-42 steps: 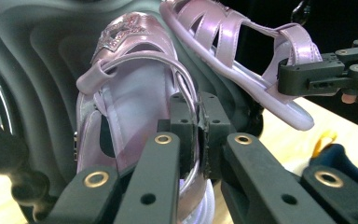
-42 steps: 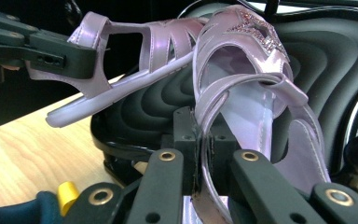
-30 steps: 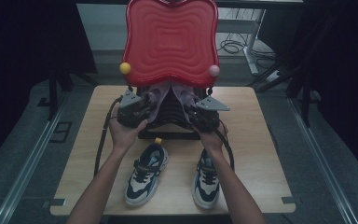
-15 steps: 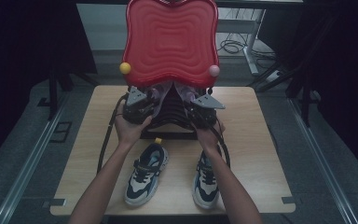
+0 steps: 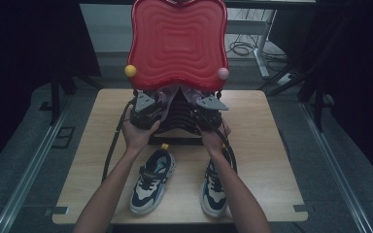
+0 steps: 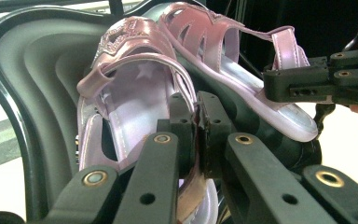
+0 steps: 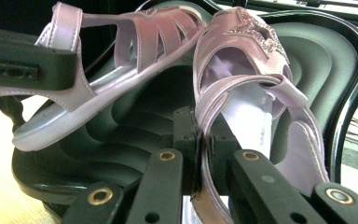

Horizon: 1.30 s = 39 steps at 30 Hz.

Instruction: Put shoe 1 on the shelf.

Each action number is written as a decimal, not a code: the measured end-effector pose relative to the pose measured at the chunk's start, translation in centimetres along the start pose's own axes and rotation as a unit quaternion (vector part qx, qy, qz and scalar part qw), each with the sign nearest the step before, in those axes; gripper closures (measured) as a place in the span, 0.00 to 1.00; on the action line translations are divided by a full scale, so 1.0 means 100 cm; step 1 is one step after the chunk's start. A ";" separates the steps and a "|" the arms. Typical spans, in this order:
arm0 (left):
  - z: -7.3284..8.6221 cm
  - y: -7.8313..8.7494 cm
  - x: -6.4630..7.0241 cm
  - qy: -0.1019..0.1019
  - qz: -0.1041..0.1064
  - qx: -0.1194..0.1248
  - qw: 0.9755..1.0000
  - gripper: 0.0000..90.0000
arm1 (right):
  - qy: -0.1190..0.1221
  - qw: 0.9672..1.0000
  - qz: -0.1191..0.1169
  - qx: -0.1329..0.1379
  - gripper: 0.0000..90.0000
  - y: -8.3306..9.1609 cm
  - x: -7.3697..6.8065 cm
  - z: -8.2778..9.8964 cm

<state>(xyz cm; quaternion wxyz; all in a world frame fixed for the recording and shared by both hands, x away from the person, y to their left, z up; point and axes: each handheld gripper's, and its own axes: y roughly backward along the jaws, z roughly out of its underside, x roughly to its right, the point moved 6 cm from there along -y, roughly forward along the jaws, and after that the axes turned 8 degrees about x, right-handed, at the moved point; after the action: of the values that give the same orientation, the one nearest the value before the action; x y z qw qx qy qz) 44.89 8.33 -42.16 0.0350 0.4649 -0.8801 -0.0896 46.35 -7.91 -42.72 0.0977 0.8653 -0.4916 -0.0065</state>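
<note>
Left gripper [image 6: 196, 140]: its fingers [image 6: 179, 135] are pinched tight on the back strap of a pink sandal [image 6: 130, 93]. The strap sits right between the fingers, and the rest of the shoe rises just past the fingertips.

Right gripper [image 7: 196, 149]: its fingers [image 7: 184, 140] are clamped on the heel strap of the other pink sandal [image 7: 242, 74]. That shoe too stands up just beyond the fingertips, toe end high.

Why held this way: a thin strap is easy to pinch (the sole is too wide), so I think each shoe is being lifted by its strap.

Where the sandals are: both hang over the black inside of the open shoe case [image 6: 37, 93], close side by side, toes toward the far wall. Each gripper camera also catches the other gripper holding its own sandal off to the side.

Red lid [image 5: 177, 41]: it stands straight up behind the fingers, so the case stays open and the hands have room.

Sneakers [image 5: 151, 180]: one pair lies on the table [image 5: 272, 160], well behind the fingers, near the person's arms.

Step, as I guess it: the sandals are partway in or out of the case; I cannot tell which.
</note>
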 end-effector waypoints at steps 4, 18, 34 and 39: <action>0.004 -0.003 0.000 -0.002 0.000 -0.003 1.000 0.95 | 0.002 1.000 0.001 0.001 0.94 -0.001 0.000 0.000; 0.011 -0.019 0.007 -0.012 0.001 0.006 1.000 0.95 | 0.011 1.000 0.016 0.000 0.93 -0.011 -0.003 0.005; 0.031 -0.022 0.009 -0.008 0.010 -0.024 1.000 0.69 | 0.022 0.999 -0.012 -0.041 0.73 -0.017 -0.016 0.023; 0.028 -0.016 0.006 0.007 0.019 -0.018 1.000 0.65 | 0.015 0.999 -0.019 -0.036 0.66 -0.014 -0.016 0.019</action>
<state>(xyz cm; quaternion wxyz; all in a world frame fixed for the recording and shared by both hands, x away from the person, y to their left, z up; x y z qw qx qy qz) 45.45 7.24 -45.20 0.0516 0.4479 -0.8868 -0.1011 46.49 -6.16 -45.00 0.1360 0.8704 -0.4730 -0.0130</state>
